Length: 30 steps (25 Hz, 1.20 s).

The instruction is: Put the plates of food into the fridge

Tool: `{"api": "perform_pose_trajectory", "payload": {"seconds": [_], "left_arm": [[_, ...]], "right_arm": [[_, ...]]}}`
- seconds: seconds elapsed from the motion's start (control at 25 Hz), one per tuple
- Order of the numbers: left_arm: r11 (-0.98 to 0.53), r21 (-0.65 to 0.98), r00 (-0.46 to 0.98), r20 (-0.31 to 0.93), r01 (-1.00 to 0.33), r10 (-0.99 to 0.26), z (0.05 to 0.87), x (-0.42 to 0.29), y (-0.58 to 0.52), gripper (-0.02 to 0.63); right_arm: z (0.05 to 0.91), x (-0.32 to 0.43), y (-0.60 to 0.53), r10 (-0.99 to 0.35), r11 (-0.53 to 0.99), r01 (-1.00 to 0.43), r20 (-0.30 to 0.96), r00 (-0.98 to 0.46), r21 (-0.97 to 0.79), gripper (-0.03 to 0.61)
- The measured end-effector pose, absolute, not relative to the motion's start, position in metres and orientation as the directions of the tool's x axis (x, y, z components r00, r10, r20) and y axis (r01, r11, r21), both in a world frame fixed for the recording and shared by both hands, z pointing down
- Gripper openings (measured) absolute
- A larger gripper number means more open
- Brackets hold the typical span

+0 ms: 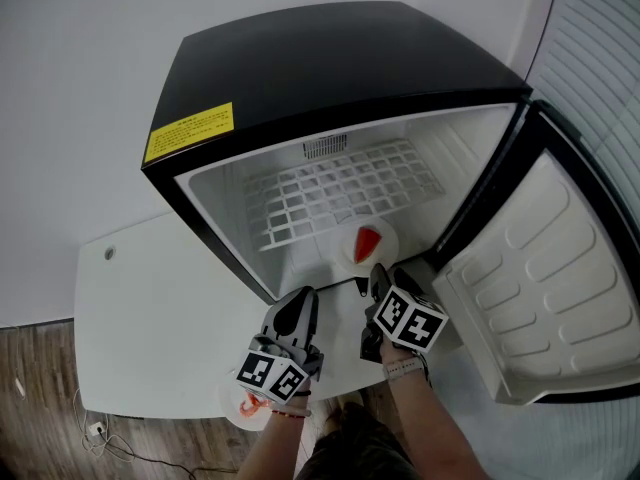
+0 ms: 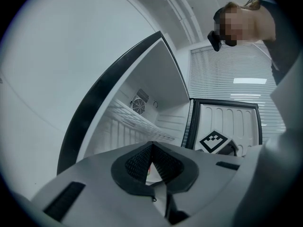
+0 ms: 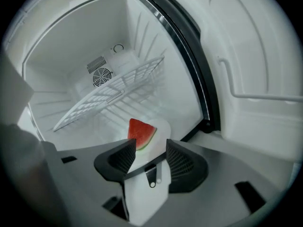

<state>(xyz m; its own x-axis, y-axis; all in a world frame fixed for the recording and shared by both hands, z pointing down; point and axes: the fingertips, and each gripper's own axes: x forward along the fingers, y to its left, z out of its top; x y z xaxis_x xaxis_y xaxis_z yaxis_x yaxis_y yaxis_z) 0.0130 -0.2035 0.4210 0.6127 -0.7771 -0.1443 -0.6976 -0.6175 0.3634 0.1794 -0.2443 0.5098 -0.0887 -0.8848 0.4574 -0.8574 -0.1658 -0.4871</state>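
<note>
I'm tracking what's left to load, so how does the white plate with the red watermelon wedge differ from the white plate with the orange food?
The white plate with the red watermelon wedge sits inside the black fridge, on its floor near the front; the white plate with the orange food is outside, on the white table. The first shows nearly whole; the second is partly hidden behind the left gripper. Both are white.

Open black fridge [image 1: 340,68], watermelon plate [image 1: 391,240] on its floor, white table [image 1: 150,308] beneath
</note>
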Motion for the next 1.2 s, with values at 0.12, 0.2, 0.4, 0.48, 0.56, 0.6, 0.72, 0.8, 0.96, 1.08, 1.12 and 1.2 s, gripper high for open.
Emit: {"api": "perform_pose_trajectory", "payload": {"seconds": [0.12,0.2,0.4,0.48,0.56,0.6,0.72,0.8,0.96,1.08,1.12,1.2], "left_arm": [[-0.621,0.353,0.612,-0.152,-0.700,-0.776,0.412,0.011,-0.197,0.006],[-0.623,0.344,0.611,-0.158,-0.702,-0.776,0.406,0.008,-0.192,0.006],[-0.627,0.327,0.609,-0.170,-0.707,-0.775,0.392,-0.001,-0.176,0.006],[-0.628,0.317,0.609,-0.168,-0.711,-0.775,0.388,-0.007,-0.168,0.006],[-0.631,0.307,0.611,-0.172,-0.712,-0.773,0.385,-0.013,-0.160,0.006],[-0.635,0.302,0.612,-0.177,-0.711,-0.771,0.383,-0.016,-0.157,0.006],[-0.641,0.287,0.616,-0.186,-0.712,-0.766,0.372,-0.026,-0.146,0.006],[-0.641,0.273,0.613,-0.191,-0.717,-0.767,0.363,-0.034,-0.138,0.006],[-0.617,0.264,0.583,-0.202,-0.741,-0.787,0.347,-0.055,-0.123,0.007],[-0.594,0.258,0.557,-0.206,-0.762,-0.805,0.343,-0.073,-0.110,0.006],[-0.583,0.258,0.547,-0.204,-0.770,-0.812,0.343,-0.079,-0.106,0.006],[-0.560,0.258,0.524,-0.197,-0.788,-0.829,0.345,-0.092,-0.097,0.006]], "right_arm": [[0.488,0.165,-0.235,-0.911,-0.081,-0.849,0.384,-0.148,-0.522,0.188],[0.475,0.155,-0.226,-0.920,-0.024,-0.853,0.346,-0.185,-0.521,0.187],[0.439,0.125,-0.198,-0.925,0.148,-0.862,0.239,-0.294,-0.484,0.164],[0.426,0.115,-0.184,-0.924,0.206,-0.868,0.203,-0.324,-0.451,0.107],[0.413,0.107,-0.170,-0.920,0.257,-0.879,0.178,-0.350,-0.402,0.058],[0.407,0.104,-0.163,-0.917,0.280,-0.884,0.168,-0.362,-0.375,0.041],[0.389,0.096,-0.146,-0.907,0.345,-0.893,0.140,-0.396,-0.289,0.017],[0.379,0.091,-0.136,-0.898,0.385,-0.891,0.123,-0.422,-0.242,0.008],[0.365,0.078,-0.116,-0.872,0.464,-0.874,0.096,-0.479,-0.145,0.008],[0.362,0.062,-0.102,-0.844,0.521,-0.847,0.085,-0.530,-0.106,0.008],[0.363,0.057,-0.099,-0.834,0.536,-0.837,0.085,-0.545,-0.106,0.008],[0.366,0.046,-0.092,-0.815,0.565,-0.819,0.088,-0.573,-0.101,0.008]]}}
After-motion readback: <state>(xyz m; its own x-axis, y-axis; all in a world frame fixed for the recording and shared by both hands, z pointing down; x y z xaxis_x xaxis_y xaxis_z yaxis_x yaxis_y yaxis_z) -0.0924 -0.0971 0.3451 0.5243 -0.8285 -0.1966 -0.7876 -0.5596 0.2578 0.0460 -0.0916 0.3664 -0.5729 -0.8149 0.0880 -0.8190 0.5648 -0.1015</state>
